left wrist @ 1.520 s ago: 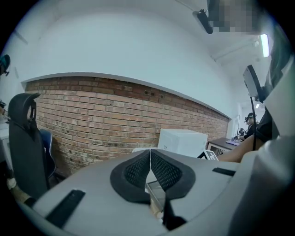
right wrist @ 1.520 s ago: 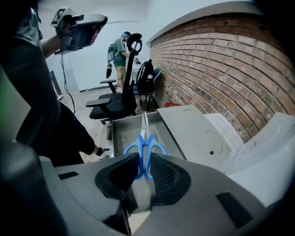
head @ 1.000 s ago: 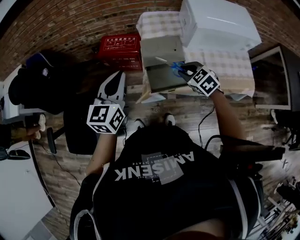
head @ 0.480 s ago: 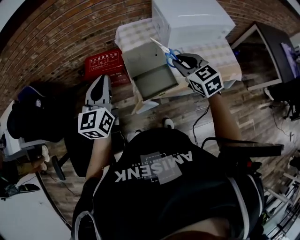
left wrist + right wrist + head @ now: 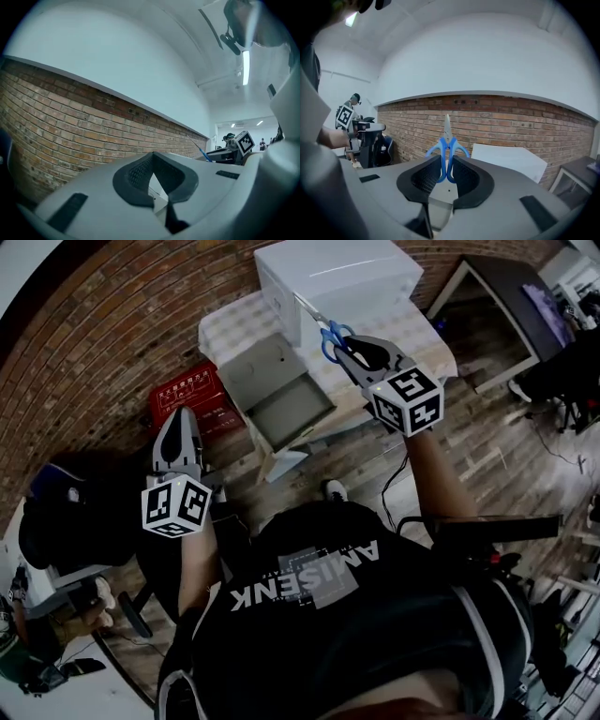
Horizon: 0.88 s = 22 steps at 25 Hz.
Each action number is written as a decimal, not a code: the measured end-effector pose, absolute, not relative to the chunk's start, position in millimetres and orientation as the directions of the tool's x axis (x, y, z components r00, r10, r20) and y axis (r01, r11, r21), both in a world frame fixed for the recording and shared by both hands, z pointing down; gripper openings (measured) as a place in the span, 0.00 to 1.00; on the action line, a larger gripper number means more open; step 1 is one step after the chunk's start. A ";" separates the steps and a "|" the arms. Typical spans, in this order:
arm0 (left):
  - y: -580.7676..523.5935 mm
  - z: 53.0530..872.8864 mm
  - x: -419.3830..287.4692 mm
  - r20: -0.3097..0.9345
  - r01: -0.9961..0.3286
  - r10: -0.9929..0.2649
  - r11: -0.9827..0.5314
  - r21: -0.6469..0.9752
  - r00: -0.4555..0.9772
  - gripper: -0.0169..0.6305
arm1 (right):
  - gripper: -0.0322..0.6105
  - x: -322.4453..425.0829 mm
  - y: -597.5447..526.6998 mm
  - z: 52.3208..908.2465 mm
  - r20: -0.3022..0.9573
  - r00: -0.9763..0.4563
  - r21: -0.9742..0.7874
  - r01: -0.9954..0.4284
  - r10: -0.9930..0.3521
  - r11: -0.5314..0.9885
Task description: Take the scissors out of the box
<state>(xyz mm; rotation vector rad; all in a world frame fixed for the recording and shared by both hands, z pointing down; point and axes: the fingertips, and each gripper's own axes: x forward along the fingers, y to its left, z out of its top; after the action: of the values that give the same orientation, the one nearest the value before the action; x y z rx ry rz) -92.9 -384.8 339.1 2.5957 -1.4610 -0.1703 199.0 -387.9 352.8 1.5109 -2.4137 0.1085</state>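
- Right claw (image 5: 349, 348) clamped on the blue handles of the scissors (image 5: 326, 332), blades pointing out past the claw tips (upright against the brick wall in the right gripper view).
- Scissors out of the box (image 5: 255, 371), up in the air over the checked worktop (image 5: 223, 322), in front of the white case (image 5: 337, 273).
- Box open at the worktop edge, lid flap raised.
- Left claw (image 5: 176, 418) closed on nothing, off to the left by the red case (image 5: 192, 395), well apart from the box.
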 end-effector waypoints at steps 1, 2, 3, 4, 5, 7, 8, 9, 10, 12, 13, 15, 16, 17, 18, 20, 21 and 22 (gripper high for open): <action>-384.2 339.9 -93.8 -0.018 -0.835 -0.857 -0.507 0.213 0.515 0.05 | 0.22 200.8 -385.2 349.4 0.272 -0.401 0.089 -0.895 -0.875 0.437; -384.1 340.4 -94.4 -0.014 -0.832 -0.857 -0.505 0.230 0.516 0.05 | 0.22 202.6 -382.7 345.8 0.260 -0.393 0.089 -0.900 -0.882 0.427; -384.5 340.2 -94.3 -0.011 -0.829 -0.855 -0.506 0.237 0.519 0.05 | 0.22 204.4 -380.3 342.2 0.248 -0.384 0.092 -0.905 -0.890 0.416; -385.0 339.6 -94.0 -0.009 -0.827 -0.852 -0.511 0.235 0.524 0.05 | 0.22 205.9 -377.8 338.8 0.236 -0.373 0.096 -0.910 -0.897 0.404; -385.3 338.8 -93.7 -0.008 -0.826 -0.849 -0.516 0.227 0.528 0.05 | 0.22 206.8 -375.5 335.8 0.226 -0.363 0.100 -0.914 -0.904 0.392; -385.7 337.7 -93.3 -0.007 -0.827 -0.847 -0.520 0.214 0.531 0.05 | 0.22 208.0 -372.1 330.8 0.208 -0.350 0.100 -0.921 -0.913 0.375; -386.1 337.5 -93.2 -0.006 -0.829 -0.847 -0.520 0.207 0.531 0.05 | 0.22 208.4 -371.1 329.1 0.201 -0.345 0.097 -0.924 -0.917 0.369; -386.5 337.7 -92.6 -0.003 -0.831 -0.848 -0.521 0.197 0.531 0.05 | 0.22 208.9 -370.5 327.9 0.194 -0.341 0.094 -0.927 -0.920 0.364; -386.8 337.9 -91.5 0.000 -0.833 -0.848 -0.522 0.183 0.531 0.05 | 0.22 209.6 -370.2 327.0 0.188 -0.337 0.092 -0.929 -0.923 0.358; -386.6 337.6 -88.9 0.001 -0.838 -0.847 -0.525 0.150 0.531 0.05 | 0.22 210.6 -369.3 325.4 0.177 -0.331 0.090 -0.932 -0.927 0.350; -385.8 337.1 -88.3 0.001 -0.841 -0.848 -0.524 0.136 0.529 0.05 | 0.22 210.2 -368.3 324.6 0.173 -0.329 0.092 -0.933 -0.928 0.348; -383.6 336.3 -89.1 0.001 -0.848 -0.853 -0.517 0.117 0.521 0.05 | 0.22 208.0 -365.3 322.2 0.162 -0.327 0.101 -0.933 -0.931 0.346; -382.3 336.0 -90.5 0.000 -0.853 -0.858 -0.511 0.112 0.514 0.05 | 0.22 206.9 -363.7 320.8 0.157 -0.326 0.107 -0.933 -0.932 0.345; -381.2 335.8 -92.3 -0.002 -0.858 -0.863 -0.502 0.108 0.505 0.05 | 0.22 206.0 -362.2 319.5 0.152 -0.325 0.112 -0.933 -0.933 0.343; -380.4 335.5 -94.2 -0.002 -0.864 -0.869 -0.493 0.104 0.496 0.05 | 0.22 205.2 -361.2 318.5 0.148 -0.324 0.114 -0.933 -0.935 0.341; -380.2 335.1 -96.2 -0.002 -0.872 -0.876 -0.481 0.092 0.483 0.05 | 0.22 204.7 -360.1 317.8 0.143 -0.320 0.114 -0.935 -0.937 0.337; -380.2 335.1 -96.3 0.000 -0.875 -0.878 -0.477 0.086 0.479 0.05 | 0.22 204.9 -359.8 318.1 0.142 -0.318 0.114 -0.935 -0.937 0.335; -380.2 335.3 -96.1 0.002 -0.877 -0.880 -0.473 0.081 0.475 0.05 | 0.22 205.2 -359.6 318.5 0.141 -0.317 0.115 -0.936 -0.938 0.334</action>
<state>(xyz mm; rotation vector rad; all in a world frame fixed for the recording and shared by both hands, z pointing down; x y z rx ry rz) -96.1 -380.2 335.3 2.6366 -1.5738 -0.0610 205.2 -359.6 318.5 1.7152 -2.4117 -0.0180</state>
